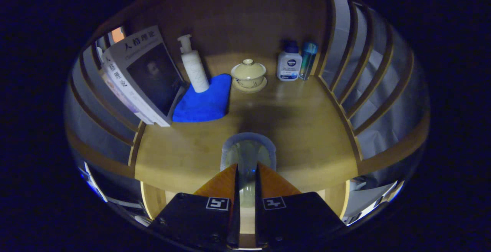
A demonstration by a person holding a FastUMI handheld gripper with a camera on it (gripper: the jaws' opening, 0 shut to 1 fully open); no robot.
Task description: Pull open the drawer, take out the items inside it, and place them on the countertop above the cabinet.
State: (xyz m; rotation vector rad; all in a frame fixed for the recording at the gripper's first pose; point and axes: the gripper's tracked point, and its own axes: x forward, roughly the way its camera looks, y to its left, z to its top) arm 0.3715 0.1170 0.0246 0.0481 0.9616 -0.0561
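Observation:
A clear glass cup point(248, 146) stands upright at the near part of the wooden countertop point(307, 129). My gripper point(247, 166) reaches over the countertop's front edge, and its two fingertips point(230, 175) sit close together against the cup's near side. The gap between them is narrow and the glass shows through it. The cup's base appears to rest on or just above the wood; I cannot tell which. The drawer is hidden below the fingers.
Leaning books point(142, 75), a white pump bottle point(193, 68) and a blue cloth point(203, 102) fill the back left. A lidded tea bowl on a saucer point(248, 76) sits at the back centre, with a white bottle point(289, 62) and a blue can point(308, 58) beside it. Slatted rails point(356, 83) close both sides.

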